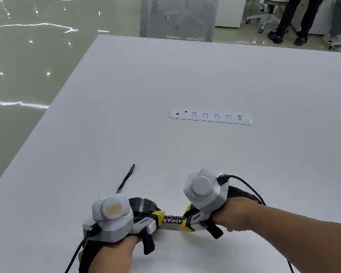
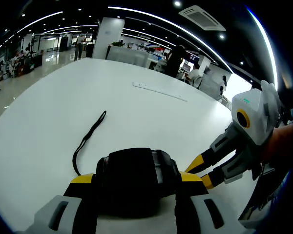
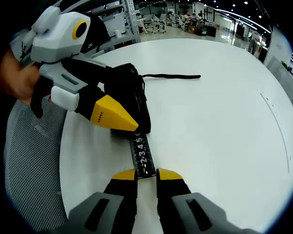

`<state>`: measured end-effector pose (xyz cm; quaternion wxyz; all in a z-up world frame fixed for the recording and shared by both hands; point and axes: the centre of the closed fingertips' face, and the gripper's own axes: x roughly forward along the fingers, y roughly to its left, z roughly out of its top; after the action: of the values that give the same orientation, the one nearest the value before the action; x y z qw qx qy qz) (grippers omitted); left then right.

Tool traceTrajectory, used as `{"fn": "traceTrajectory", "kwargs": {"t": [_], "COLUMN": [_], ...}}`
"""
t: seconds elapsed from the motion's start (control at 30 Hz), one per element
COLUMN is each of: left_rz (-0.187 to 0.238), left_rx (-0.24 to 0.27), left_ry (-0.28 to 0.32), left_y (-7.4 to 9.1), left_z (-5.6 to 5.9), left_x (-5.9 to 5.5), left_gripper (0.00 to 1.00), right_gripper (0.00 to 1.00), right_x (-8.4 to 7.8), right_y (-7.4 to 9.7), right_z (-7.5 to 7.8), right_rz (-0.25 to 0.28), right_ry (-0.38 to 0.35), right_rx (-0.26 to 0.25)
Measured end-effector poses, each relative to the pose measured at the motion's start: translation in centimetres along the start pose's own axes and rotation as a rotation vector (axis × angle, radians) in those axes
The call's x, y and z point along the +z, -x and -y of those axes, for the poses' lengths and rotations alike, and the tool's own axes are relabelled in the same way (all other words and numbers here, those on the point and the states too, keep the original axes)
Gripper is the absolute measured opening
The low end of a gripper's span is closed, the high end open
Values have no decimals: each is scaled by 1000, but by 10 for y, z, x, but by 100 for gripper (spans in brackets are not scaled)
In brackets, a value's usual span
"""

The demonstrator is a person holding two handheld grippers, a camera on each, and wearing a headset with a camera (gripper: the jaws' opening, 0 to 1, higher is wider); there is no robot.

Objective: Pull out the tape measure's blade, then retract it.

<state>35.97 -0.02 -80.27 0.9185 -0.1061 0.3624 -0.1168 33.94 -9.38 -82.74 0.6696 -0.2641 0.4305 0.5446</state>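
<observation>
A white tabletop (image 1: 216,68) seen from above, with two hand-held grippers close together at its near edge. Furthest left, a thin black wrist strap (image 1: 127,177) trails loose across the surface from the tape measure (image 3: 131,92), squat and black, lying on the tabletop. The left gripper (image 2: 136,178) has its yellow-tipped jaws closed against the tape measure's two sides. A short run of blade (image 3: 140,152) — printed numbers showing — reaches toward the right gripper (image 3: 145,174), whose jaws pinch the blade's end. Farther back, well apart, lies a white power strip (image 1: 210,116). The tape measure's body looks rigid and fairly weighty, suited to a firm side grip. The blade is likely thin, springy and slick — prone to kink or snap back, so best held flat near its tip and let in slowly.
</observation>
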Motion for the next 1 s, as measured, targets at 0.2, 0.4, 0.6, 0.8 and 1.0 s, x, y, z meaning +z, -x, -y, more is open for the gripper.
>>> {"fn": "traceTrajectory", "kwargs": {"t": [0.2, 0.4, 0.6, 0.8, 1.0], "left_rz": [-1, -1, -4, -2, -2], "left_rx": [-5, -6, -11, -14, -17], "left_ry": [0, -1, 2, 4, 5], "left_y": [0, 0, 0, 0, 0], "left_z": [0, 0, 0, 0, 0], "left_x": [0, 0, 0, 0, 0], "left_gripper": [60, 60, 60, 60, 60], "right_gripper": [13, 13, 13, 13, 13], "right_x": [5, 11, 17, 25, 29], "right_y": [-4, -8, -11, -17, -20], "right_z": [0, -2, -3, -6, -6], "right_rz": [8, 27, 37, 46, 54], "right_ry": [4, -4, 7, 28, 27], "right_rx": [6, 20, 30, 32, 37]}}
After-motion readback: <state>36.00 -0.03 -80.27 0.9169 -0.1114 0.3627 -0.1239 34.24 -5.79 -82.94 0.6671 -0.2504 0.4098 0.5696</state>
